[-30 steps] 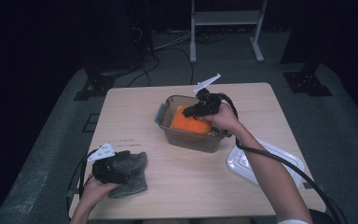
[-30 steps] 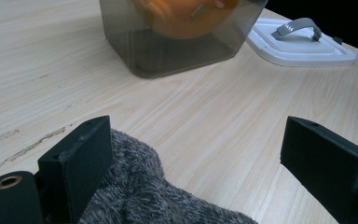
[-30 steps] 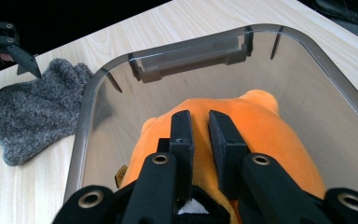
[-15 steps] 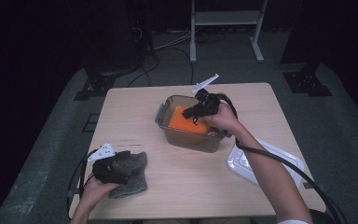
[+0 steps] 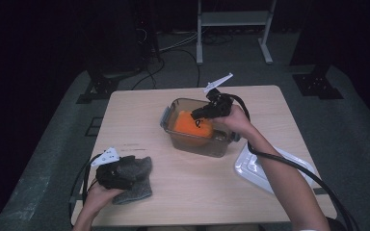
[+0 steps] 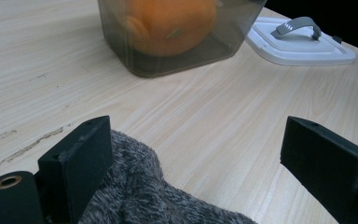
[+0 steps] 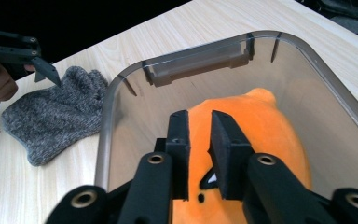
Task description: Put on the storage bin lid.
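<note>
The orange plush toy [image 7: 256, 135] is lying inside the clear container [image 5: 173, 110], where it has just been let go: the right gripper [image 7: 199, 154] is poised above it, jaws just parted to a narrow gap, nothing held. Beside the container, the grey glove [image 6: 144, 196] is straddled by the left gripper [image 6: 205, 163], jaws wide and unclosed; closing on the glove is judged to be called for next.

The high view looks forward and down from above the near edge of the table [image 5: 192, 192], far enough off to take in its whole top and the floor beyond. The left gripper view sits low over the near left part of the table, facing across it toward the clear bin [image 6: 177, 51] and the white lid [image 6: 303, 46]. The right gripper view hangs close above the bin [image 7: 121, 98], looking down into it and back toward the grey glove [image 7: 51, 116]. All three views share the bin; the glove [image 5: 135, 178] also lies in the high view.
</note>
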Available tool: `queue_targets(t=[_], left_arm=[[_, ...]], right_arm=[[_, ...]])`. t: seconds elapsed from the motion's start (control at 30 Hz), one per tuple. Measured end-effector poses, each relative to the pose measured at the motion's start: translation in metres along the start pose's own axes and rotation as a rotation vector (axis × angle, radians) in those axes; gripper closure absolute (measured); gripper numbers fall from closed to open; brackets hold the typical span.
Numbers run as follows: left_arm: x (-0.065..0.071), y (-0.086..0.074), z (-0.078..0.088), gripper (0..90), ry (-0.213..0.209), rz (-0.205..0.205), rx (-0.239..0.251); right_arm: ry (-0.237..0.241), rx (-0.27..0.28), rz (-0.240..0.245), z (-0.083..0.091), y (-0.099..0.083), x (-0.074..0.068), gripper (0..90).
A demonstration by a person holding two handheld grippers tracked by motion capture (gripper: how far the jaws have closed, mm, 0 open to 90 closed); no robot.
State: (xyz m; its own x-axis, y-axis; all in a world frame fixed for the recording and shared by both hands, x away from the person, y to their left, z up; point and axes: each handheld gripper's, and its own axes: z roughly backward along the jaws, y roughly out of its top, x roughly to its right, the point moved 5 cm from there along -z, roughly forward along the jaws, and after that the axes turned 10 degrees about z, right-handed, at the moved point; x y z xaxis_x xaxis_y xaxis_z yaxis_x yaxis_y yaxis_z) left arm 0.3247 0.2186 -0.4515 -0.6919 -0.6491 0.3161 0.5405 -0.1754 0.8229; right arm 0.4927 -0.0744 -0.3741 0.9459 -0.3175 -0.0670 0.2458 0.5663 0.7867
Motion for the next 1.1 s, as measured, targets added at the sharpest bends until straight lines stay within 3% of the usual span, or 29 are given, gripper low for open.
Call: queue_targets(t=[0.4,0.63,1.1], left_arm=[[-0.001,0.0,0.001,8.8,0.009,-0.003,-0.004],[-0.002,-0.001,0.001,8.8,0.014,-0.002,-0.007],[-0.002,-0.002,0.0,8.8,0.018,-0.005,-0.013]], right_arm=[[-0.002,0.043,0.012,0.04,-0.01,-0.016,66.3],[-0.005,0.051,-0.001,0.054,-0.025,-0.022,63.9],[-0.033,0.081,-0.001,0.08,-0.036,-0.033,57.3]])
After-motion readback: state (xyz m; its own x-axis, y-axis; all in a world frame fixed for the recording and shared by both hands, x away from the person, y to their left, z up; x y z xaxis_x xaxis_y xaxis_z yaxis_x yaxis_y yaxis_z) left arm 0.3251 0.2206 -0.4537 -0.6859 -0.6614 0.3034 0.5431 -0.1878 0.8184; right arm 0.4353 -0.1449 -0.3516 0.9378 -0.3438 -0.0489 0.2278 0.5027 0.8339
